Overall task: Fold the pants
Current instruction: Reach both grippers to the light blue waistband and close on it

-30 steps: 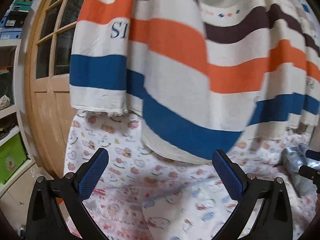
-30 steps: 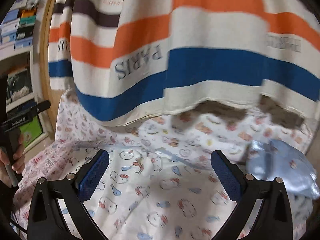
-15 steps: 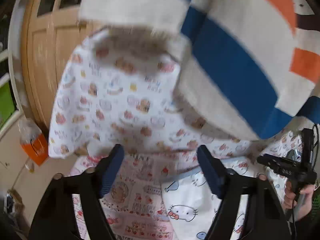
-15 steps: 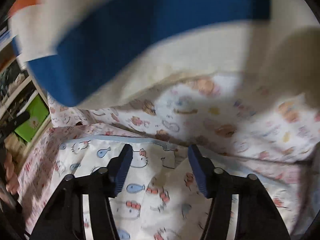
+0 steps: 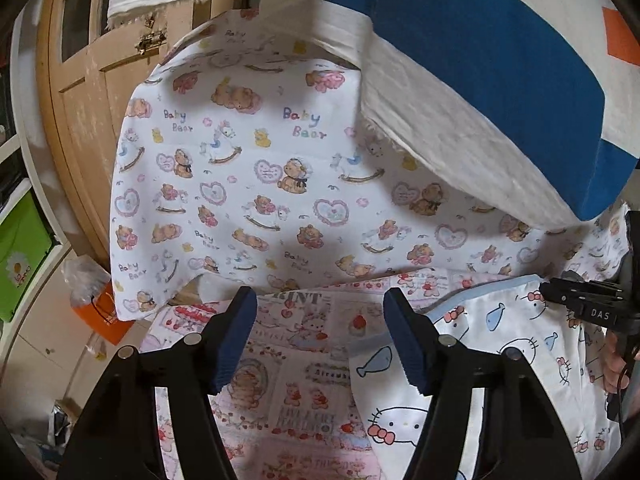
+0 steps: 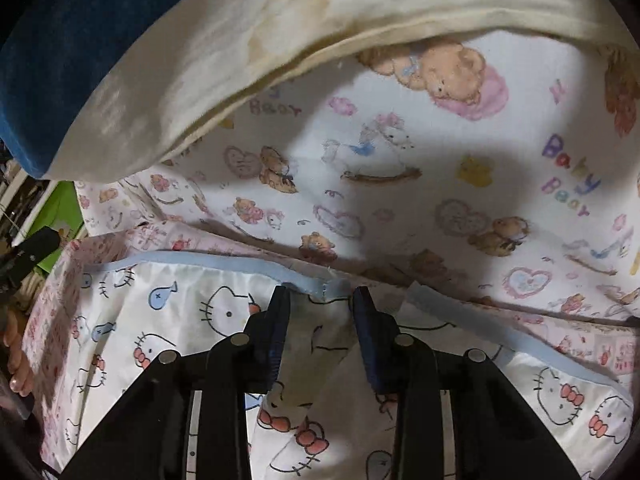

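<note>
Bedding, door and clutter around the work spot

Ahead of the claw hangs a white cotton sheet printed with bears, hearts and "Baby Bear" lettering (image 5: pixel 248 184), and draped over its top, up and to the right, is a thick cream towel with broad blue and orange stripes (image 5: pixel 472 92), its frayed edge showing. Directly under the claw lies a pink patchwork-print cloth with cherries and rabbits (image 5: pixel 304 364). Far left stands a light wooden panelled door with glass panes (image 5: pixel 80 64). Low on the left are an orange bag topped with clear plastic (image 5: pixel 106 308) and a green storage box with a daisy picture (image 5: pixel 20 252).
</note>
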